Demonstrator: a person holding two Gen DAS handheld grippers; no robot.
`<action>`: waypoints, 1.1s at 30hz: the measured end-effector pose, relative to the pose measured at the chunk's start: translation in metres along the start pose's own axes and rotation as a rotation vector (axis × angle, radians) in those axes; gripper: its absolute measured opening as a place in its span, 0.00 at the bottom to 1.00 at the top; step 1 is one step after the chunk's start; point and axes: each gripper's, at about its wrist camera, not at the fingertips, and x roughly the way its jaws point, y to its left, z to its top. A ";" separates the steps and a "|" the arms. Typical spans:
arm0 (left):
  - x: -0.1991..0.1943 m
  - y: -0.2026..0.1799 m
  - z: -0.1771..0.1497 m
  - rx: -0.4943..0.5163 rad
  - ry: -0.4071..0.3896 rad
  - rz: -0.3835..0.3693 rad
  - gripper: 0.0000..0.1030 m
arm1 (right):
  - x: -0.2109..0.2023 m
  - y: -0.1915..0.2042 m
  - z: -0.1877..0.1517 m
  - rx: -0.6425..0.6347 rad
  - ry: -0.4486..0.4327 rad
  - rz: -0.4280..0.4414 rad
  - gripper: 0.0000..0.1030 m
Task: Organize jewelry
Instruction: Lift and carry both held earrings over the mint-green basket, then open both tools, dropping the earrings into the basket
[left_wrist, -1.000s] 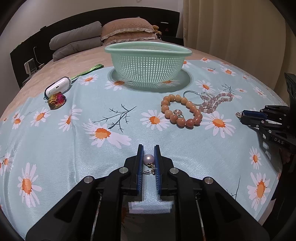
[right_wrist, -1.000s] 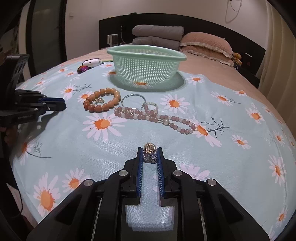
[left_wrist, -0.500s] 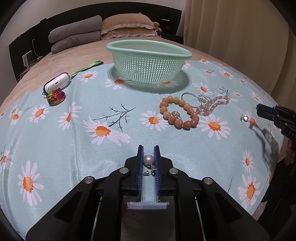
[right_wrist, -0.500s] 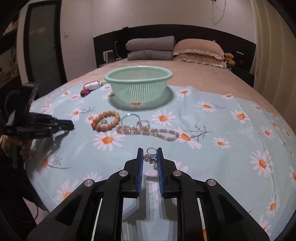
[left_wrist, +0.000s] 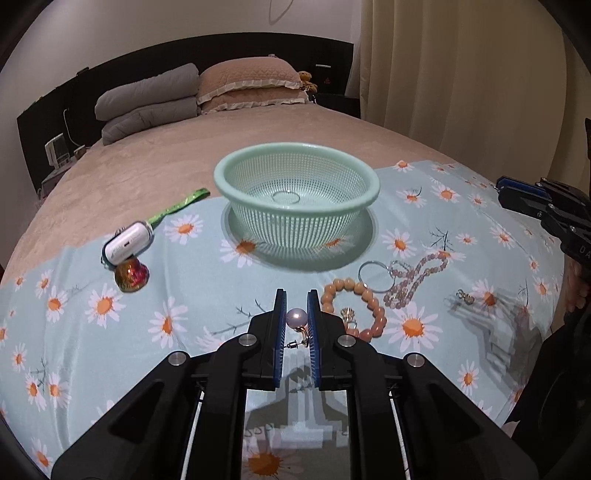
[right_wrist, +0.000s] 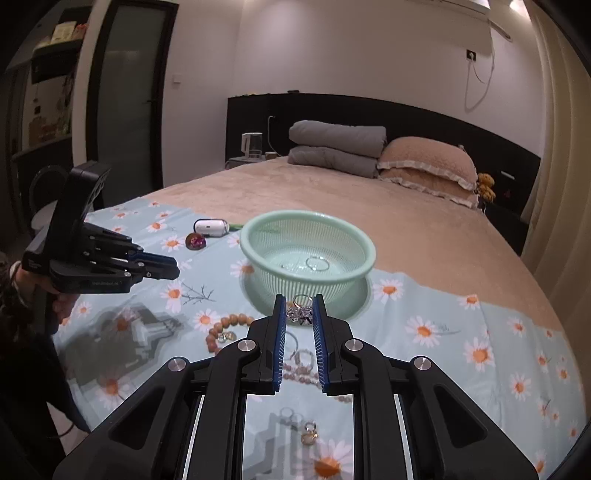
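My left gripper (left_wrist: 296, 317) is shut on a pearl earring (left_wrist: 296, 318) and holds it above the daisy cloth, short of the green basket (left_wrist: 236, 177). My right gripper (right_wrist: 300, 312) is shut on a crystal ring (right_wrist: 300, 313), raised just before the basket's near rim (right_wrist: 306, 284). A thin ring (right_wrist: 317, 263) lies inside the basket. On the cloth lie an orange bead bracelet (left_wrist: 369, 310), a silver hoop (left_wrist: 373, 275), a pink bead necklace (left_wrist: 417, 275) and a small gold earring (left_wrist: 466, 297). The right gripper also shows in the left wrist view (left_wrist: 496, 186), the left gripper in the right wrist view (right_wrist: 176, 266).
A white case (left_wrist: 127, 243) with a green strap and an iridescent heart trinket (left_wrist: 131, 277) lie left of the basket. Folded grey blankets (left_wrist: 147, 107) and pillows (left_wrist: 251, 85) sit at the bed's head. A curtain (left_wrist: 461, 74) hangs at the right.
Both grippers rose and moved forward toward the basket, each still holding its piece. The cloth and jewelry now lie farther below.
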 end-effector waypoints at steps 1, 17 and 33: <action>-0.002 0.000 0.008 0.004 -0.012 0.001 0.11 | 0.004 0.000 0.009 -0.017 -0.003 0.000 0.13; 0.053 0.021 0.092 0.060 -0.082 -0.020 0.11 | 0.112 -0.035 0.075 -0.013 0.029 0.047 0.13; 0.050 0.050 0.090 -0.037 -0.173 0.014 0.94 | 0.136 -0.070 0.060 0.166 0.000 -0.024 0.83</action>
